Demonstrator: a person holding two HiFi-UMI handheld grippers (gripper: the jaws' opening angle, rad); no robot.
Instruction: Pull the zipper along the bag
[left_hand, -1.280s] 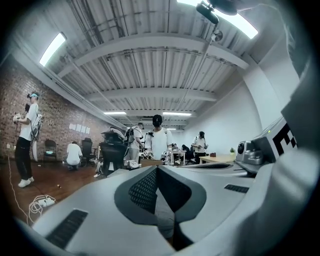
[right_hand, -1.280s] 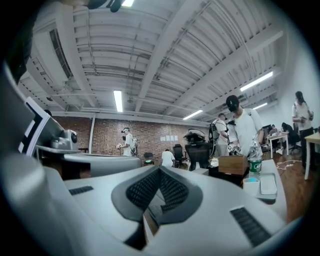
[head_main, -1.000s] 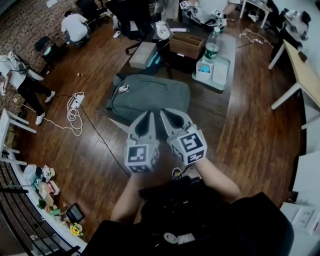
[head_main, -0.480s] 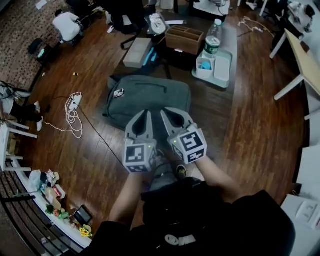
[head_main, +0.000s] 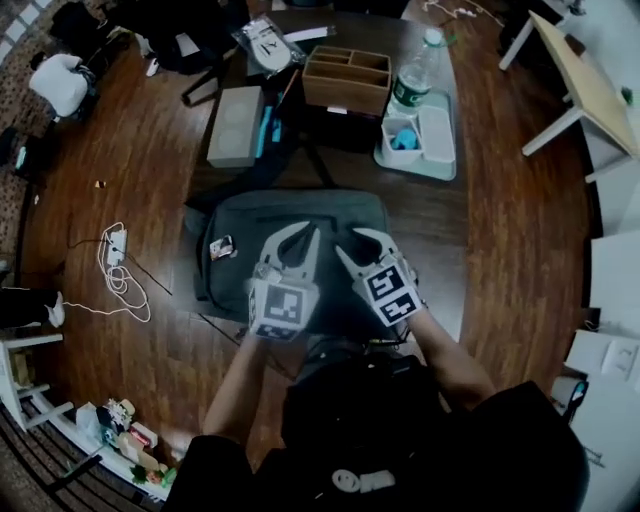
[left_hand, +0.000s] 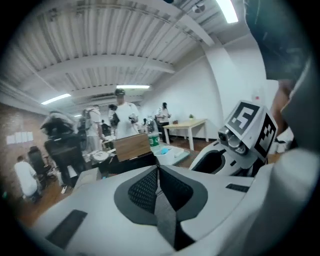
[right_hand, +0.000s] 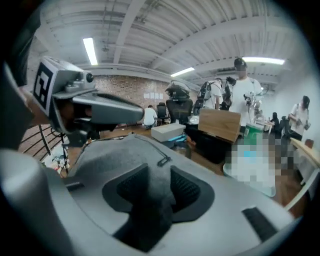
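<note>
A grey bag lies flat on a dark low table. Both grippers hover over its near half. My left gripper has just been opening a crack, but its tips still look together with nothing between them. My right gripper has just been opening and now stands wide. Between its jaws I see the bag's fabric, with the pads not pressing on it. A dark zipper pull lies on the bag just beyond the right pads. The bag itself is hidden in the left gripper view.
Behind the bag stand a wooden divided box, a water bottle, a pale tray and a grey carton. A small tag lies on the bag's left. A power strip with cable is on the floor. People stand beyond the table.
Both grippers have gone forward and down from in front of the bag to over its near half. The right jaws have opened wide; the left ones look nearly the same.
</note>
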